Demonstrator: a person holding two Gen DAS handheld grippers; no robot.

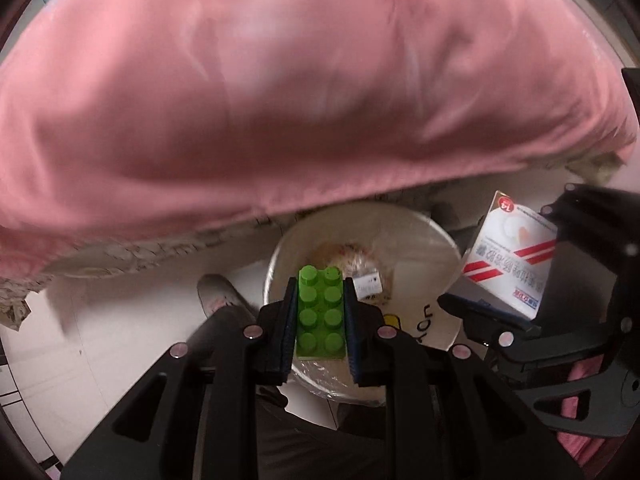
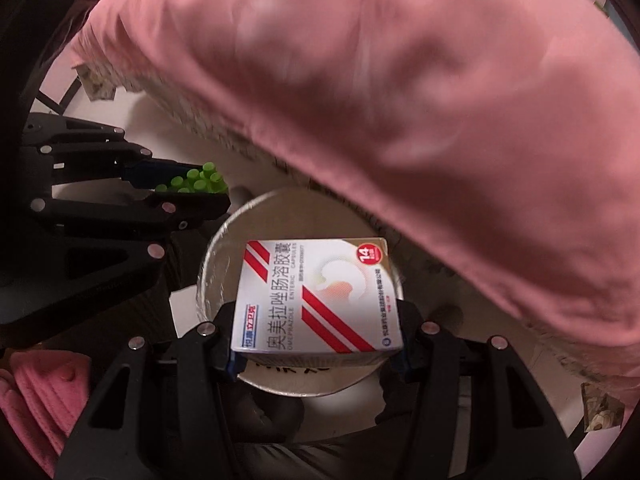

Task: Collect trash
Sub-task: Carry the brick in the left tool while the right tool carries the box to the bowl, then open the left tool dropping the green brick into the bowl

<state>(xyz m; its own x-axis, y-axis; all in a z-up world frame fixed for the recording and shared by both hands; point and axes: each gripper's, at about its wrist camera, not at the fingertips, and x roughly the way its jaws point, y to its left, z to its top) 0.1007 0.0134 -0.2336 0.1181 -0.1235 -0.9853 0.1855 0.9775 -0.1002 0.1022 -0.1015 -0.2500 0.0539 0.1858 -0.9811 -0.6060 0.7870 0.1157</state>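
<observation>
My left gripper (image 1: 319,304) points down and is shut on a green studded toy brick (image 1: 320,312), right above a round white bin (image 1: 436,240) lined with clear plastic. Crumpled wrappers (image 1: 360,276) lie at the bin's bottom. My right gripper (image 2: 320,332) is shut on a white medicine box (image 2: 316,300) with red stripes, also over the bin (image 2: 208,280). In the left wrist view the box (image 1: 512,256) hangs at the bin's right rim in the right gripper (image 1: 516,280). In the right wrist view the left gripper (image 2: 188,188) with the green brick (image 2: 196,180) shows at the left.
A pink bedspread (image 1: 300,80) with a patterned hem (image 1: 132,256) overhangs the bin from above (image 2: 400,100). A person's grey shoe (image 1: 220,296) stands on the pale floor (image 1: 100,340) left of the bin. Pink knitted fabric (image 2: 44,396) shows at the lower left of the right wrist view.
</observation>
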